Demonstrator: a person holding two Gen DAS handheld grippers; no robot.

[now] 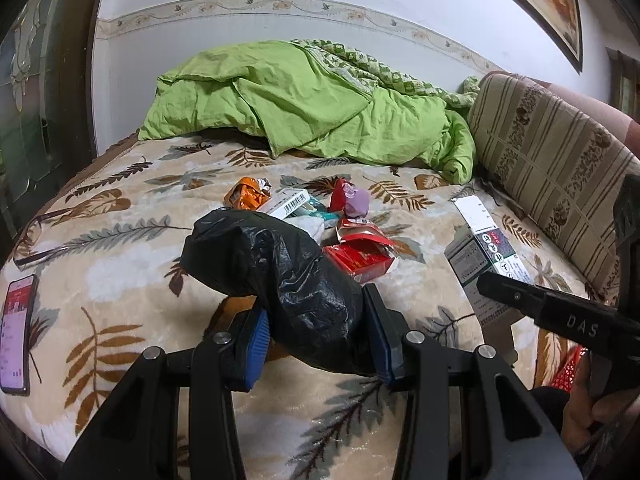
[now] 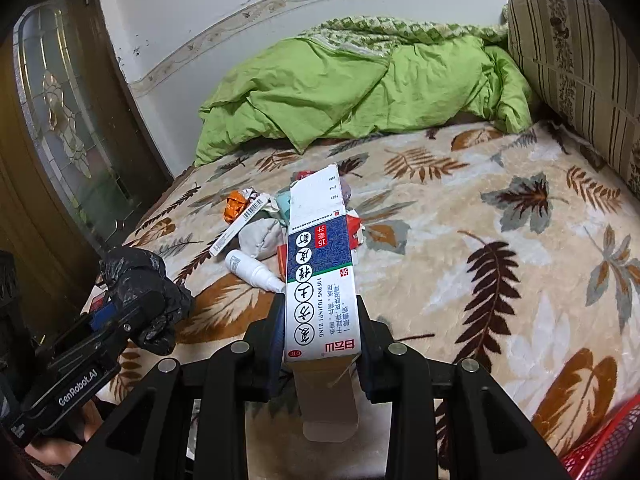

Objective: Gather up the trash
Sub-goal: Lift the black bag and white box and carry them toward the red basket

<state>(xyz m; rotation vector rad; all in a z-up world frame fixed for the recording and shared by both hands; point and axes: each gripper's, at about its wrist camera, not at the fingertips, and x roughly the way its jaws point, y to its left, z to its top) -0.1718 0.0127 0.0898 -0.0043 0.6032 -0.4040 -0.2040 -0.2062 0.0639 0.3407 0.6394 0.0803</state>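
My left gripper (image 1: 316, 344) is shut on a crumpled black plastic bag (image 1: 276, 272) and holds it above the bed; it also shows in the right wrist view (image 2: 140, 284). My right gripper (image 2: 320, 340) is shut on a white and blue medicine box (image 2: 320, 264), which also shows in the left wrist view (image 1: 484, 256). Trash lies in a pile mid-bed: an orange wrapper (image 1: 246, 196), a barcode box (image 1: 288, 204), a purple ball (image 1: 358, 202), a torn red box (image 1: 360, 256), a white bottle (image 2: 250, 266) and a grey wad (image 2: 260, 238).
A green quilt (image 1: 312, 108) is heaped at the far end of the leaf-patterned blanket (image 2: 480, 260). A striped cushion (image 1: 552, 168) lines the right side. A phone (image 1: 16, 328) and glasses (image 1: 36, 236) lie at the left edge. A red basket (image 2: 604, 452) sits bottom right.
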